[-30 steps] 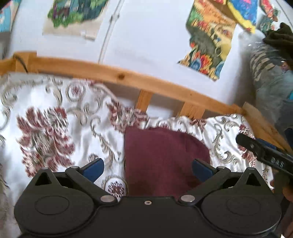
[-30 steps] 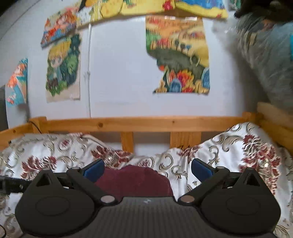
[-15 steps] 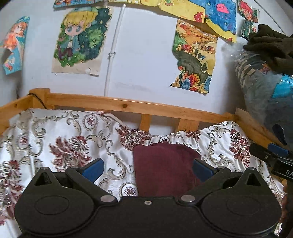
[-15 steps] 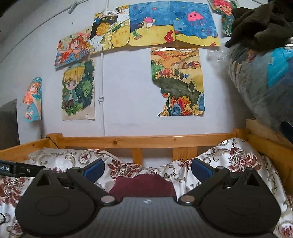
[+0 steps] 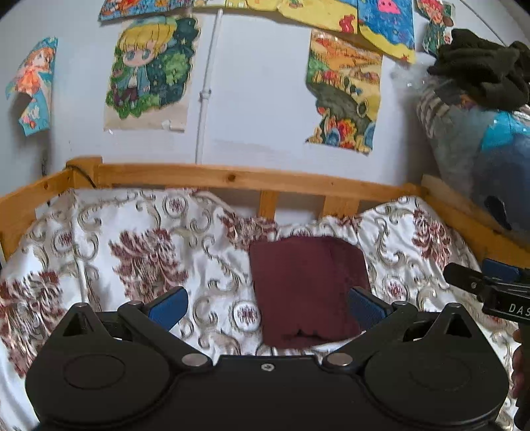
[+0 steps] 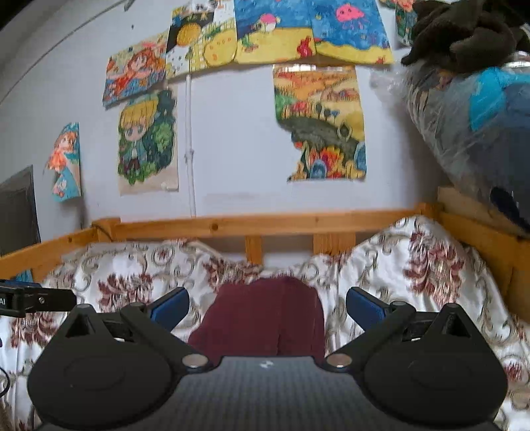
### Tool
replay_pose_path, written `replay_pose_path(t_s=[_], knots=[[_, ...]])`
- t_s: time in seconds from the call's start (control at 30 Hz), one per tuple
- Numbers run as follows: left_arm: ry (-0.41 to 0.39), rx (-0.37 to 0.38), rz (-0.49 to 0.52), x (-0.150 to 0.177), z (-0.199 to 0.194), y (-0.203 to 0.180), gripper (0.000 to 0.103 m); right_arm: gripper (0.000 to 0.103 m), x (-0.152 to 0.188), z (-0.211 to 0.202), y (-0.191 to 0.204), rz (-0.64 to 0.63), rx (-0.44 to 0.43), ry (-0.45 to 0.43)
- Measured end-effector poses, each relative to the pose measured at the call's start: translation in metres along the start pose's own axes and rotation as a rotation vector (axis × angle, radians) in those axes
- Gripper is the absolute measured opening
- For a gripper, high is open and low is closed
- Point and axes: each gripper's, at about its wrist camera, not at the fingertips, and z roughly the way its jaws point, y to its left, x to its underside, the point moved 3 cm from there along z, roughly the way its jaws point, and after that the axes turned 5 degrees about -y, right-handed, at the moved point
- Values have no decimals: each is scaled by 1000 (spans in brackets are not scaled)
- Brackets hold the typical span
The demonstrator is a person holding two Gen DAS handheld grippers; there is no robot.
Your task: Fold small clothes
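Observation:
A small maroon garment [image 5: 306,291] lies folded into a compact rectangle on the floral bedspread [image 5: 139,258]. My left gripper [image 5: 266,306] hangs open above its near edge, blue pads wide apart, nothing held. From the right wrist view the same maroon garment [image 6: 265,318] lies flat between and beyond the open fingers of my right gripper [image 6: 267,306], which is also empty. The right gripper's tip [image 5: 477,285] shows at the right edge of the left view. The left gripper's tip [image 6: 36,300] shows at the left edge of the right view.
A wooden bed rail [image 5: 232,179] runs behind the bedspread, with a side rail [image 5: 470,225] on the right. Plastic-wrapped bedding [image 6: 470,132] with dark clothing [image 6: 463,30] on top is stacked at the right. Posters [image 6: 318,122] hang on the wall.
Both grippers have pulled back and tilted up, so the garment looks smaller and farther and more wall shows. The garment stays folded in place. Both stayed open.

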Motion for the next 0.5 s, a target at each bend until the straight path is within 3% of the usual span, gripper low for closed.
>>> replay_pose_path(t_s=[0.3, 0.5], knots=[[27, -4, -31, 65, 26, 10, 102, 103, 47, -4, 6, 18, 72, 13], [30, -46, -11, 80, 35, 19, 102, 103, 68, -8, 4, -9, 148, 16]])
